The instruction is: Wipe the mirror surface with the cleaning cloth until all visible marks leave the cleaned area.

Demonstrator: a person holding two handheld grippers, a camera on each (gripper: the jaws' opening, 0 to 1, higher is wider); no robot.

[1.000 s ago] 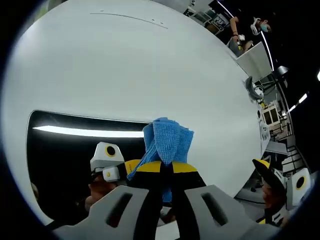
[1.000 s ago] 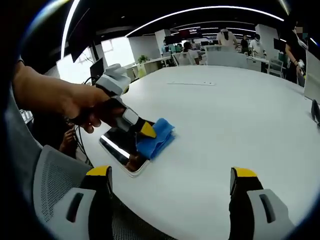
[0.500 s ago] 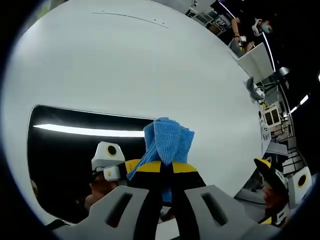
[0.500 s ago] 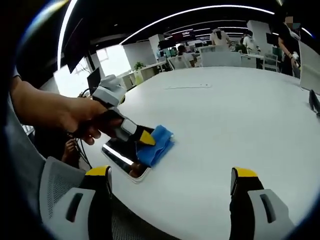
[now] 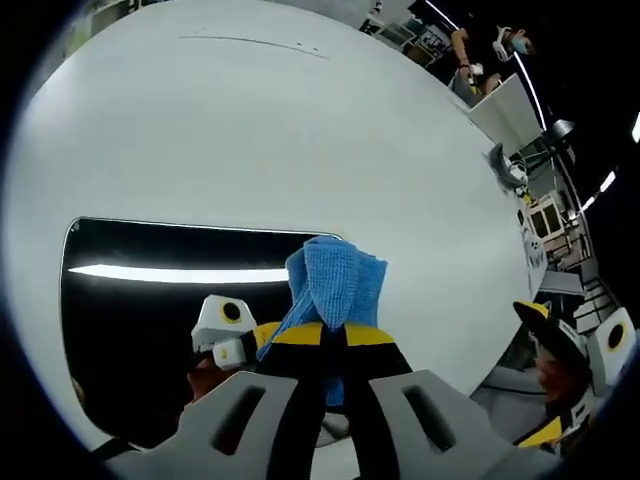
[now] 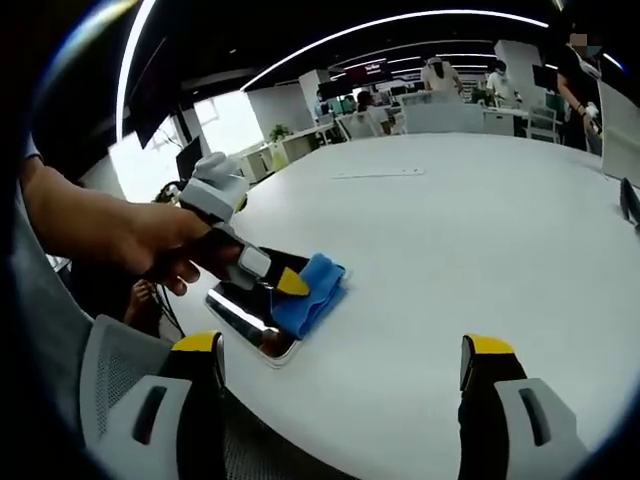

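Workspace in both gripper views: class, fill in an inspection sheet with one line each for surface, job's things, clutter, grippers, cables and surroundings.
Surface: large white round table, bare around the work spot.
Job's things: mirror lying flat near the table edge, reflecting a ceiling light strip; blue cleaning cloth resting at its edge, partly on the table.
Clutter: nothing seen near the mirror; a thin pale strip lies farther across the table.
Grippers: left gripper shut on the cleaning cloth; right gripper open, hanging off to the side above the table edge.
Cables: dark cables hang beyond the table edge, beside the hand.
Surroundings: open office with desks, chairs and people in the background.
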